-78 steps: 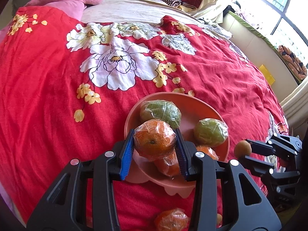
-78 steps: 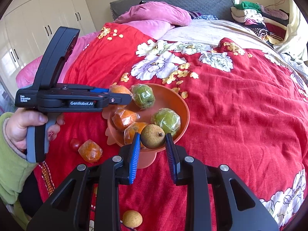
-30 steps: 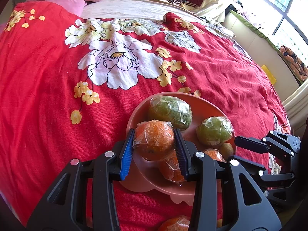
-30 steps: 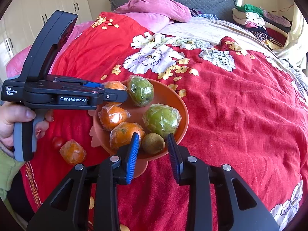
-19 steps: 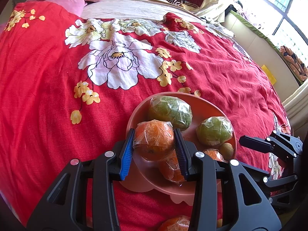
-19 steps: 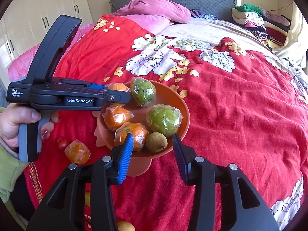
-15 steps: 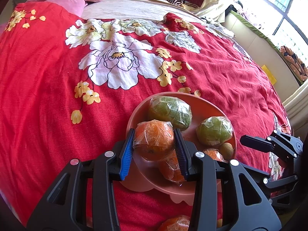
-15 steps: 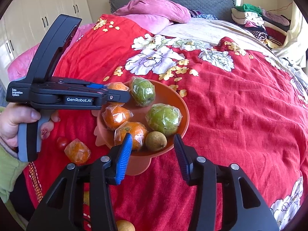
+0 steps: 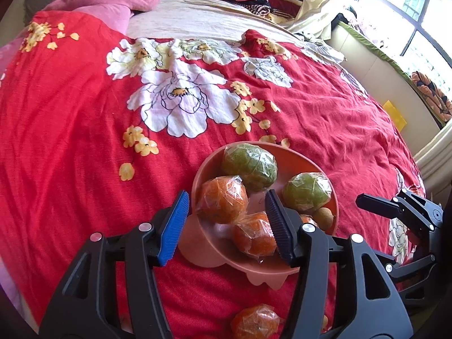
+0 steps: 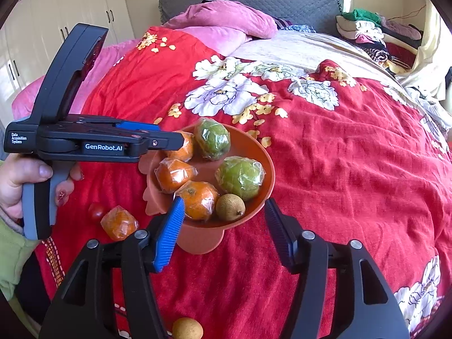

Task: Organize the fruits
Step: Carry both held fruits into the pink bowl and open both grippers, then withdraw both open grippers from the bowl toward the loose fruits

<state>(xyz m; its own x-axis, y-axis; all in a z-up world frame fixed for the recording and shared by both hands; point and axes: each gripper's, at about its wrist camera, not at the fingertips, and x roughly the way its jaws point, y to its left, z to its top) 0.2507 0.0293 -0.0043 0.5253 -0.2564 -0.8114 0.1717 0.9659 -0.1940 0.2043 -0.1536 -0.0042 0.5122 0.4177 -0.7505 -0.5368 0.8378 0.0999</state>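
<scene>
A salmon footed bowl [image 9: 334,214] [image 10: 267,169] stands on the red flowered bedspread. It holds three wrapped oranges, two wrapped green fruits [image 9: 248,162] [image 10: 240,176] and a small brown longan [image 10: 230,207] [image 9: 323,218]. My left gripper [image 9: 226,214] is open, its jaws either side of the wrapped orange [image 9: 223,199] that rests in the bowl. My right gripper [image 10: 223,220] is open and empty just in front of the bowl's near rim.
A wrapped orange [image 10: 119,223] [image 9: 255,325] and a small red fruit [image 10: 96,211] lie on the bedspread left of the bowl. A loose longan [image 10: 187,328] lies near the front edge. Pink pillows [image 10: 223,19] and folded clothes [image 10: 373,36] are at the far end.
My left gripper has opened and let the wrapped orange rest in the bowl. My right gripper, having let go of the longan in the bowl, has opened wider and drawn back.
</scene>
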